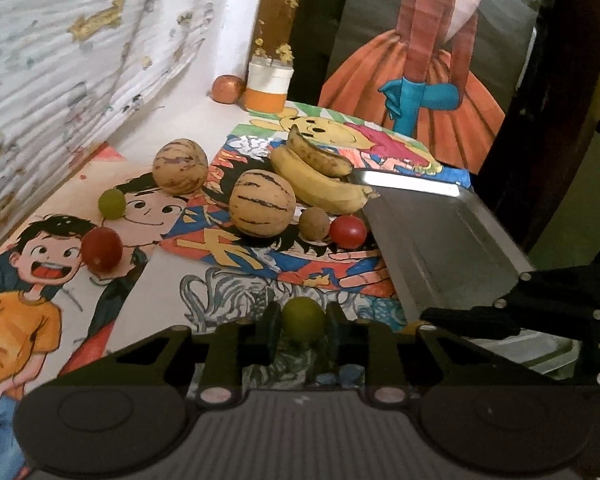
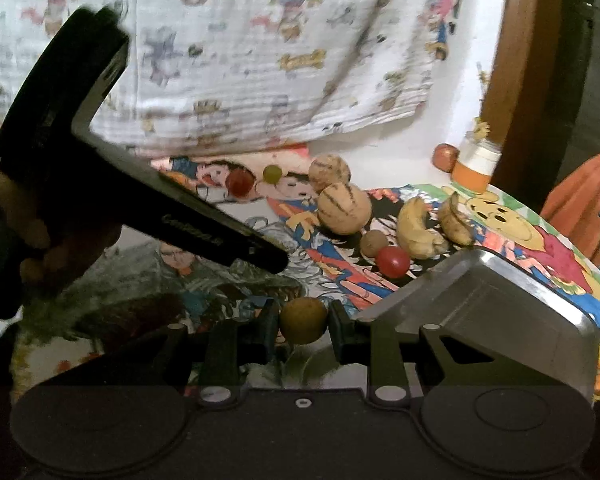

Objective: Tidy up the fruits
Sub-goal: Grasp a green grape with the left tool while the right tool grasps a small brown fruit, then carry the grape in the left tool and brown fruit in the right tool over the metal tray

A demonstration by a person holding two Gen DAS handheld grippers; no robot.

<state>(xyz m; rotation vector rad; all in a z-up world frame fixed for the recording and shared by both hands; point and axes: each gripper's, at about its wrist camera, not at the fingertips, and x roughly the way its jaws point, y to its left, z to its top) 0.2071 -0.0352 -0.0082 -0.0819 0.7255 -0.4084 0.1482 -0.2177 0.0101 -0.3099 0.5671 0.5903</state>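
We work on a white tabletop (image 1: pixel 188 128) papered with bright cartoon drawings, a cloth printed with small figures (image 2: pixel 260 60) hanging behind it. Going left to right in the left wrist view, a dark red grape (image 1: pixel 102 249) and a pale green grape (image 1: pixel 111 203) lie on the drawing of the laughing boys, then two tan striped round melons (image 1: pixel 262 203), a small brown round fruit (image 1: pixel 314 223), a bright red cherry tomato (image 1: pixel 348 231) and a pair of spotted yellow bananas (image 1: pixel 320 178), and last the shiny steel tray (image 1: pixel 440 240) at the right. Our left gripper (image 1: pixel 303 322) is clenched on a small green grape (image 1: pixel 303 318), pinched between both fingers; our right gripper (image 2: pixel 303 322) likewise grips a yellowish-brown round fruit (image 2: pixel 303 319). We judge both are held low and near the tray because that is where the scattered fruit is meant to be gathered; nothing lies in the tray yet that we can see. The right wrist view alone shows the left gripper's black body from outside, with the hand (image 2: pixel 28 232) around its handle, and it shows the tray's near corner just beside the right fingers. The left view alone shows the tray's bare floor and the painted figure in an orange skirt (image 1: pixel 412 80) behind it. An orange-and-white jar (image 1: pixel 269 86) and a small reddish fruit (image 1: pixel 228 88) stand at the back, well apart from the rest.
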